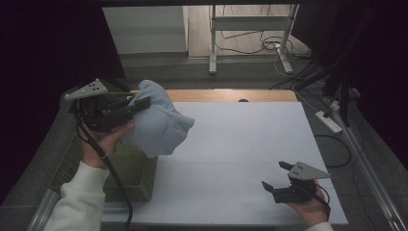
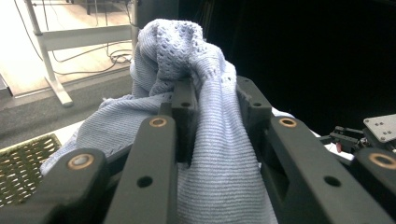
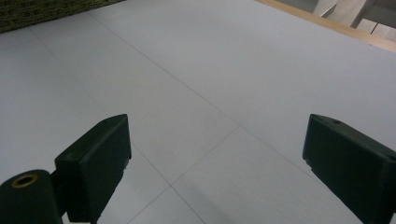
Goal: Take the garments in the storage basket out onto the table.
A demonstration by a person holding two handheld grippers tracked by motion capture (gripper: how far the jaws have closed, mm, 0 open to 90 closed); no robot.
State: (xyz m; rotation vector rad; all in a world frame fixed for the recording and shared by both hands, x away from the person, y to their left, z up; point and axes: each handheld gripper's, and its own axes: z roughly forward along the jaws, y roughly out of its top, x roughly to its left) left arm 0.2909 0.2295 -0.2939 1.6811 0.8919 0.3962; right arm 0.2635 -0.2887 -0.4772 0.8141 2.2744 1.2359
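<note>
My left gripper point(image 1: 137, 103) pinches a pale blue knitted cloth point(image 1: 159, 125) at the frame's upper left, above a green woven basket point(image 1: 130, 175). My right gripper point(image 1: 279, 175) rests lower right, jaws spread over the white table point(image 1: 240, 139).

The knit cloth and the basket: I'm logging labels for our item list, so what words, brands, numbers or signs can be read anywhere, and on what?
None: no readable text on the light blue knit cloth, the woven basket, the white table or either gripper.

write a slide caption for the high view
Left gripper lifts a bunched pale blue knit cloth above the green basket while the open right gripper waits over the white table.
</note>
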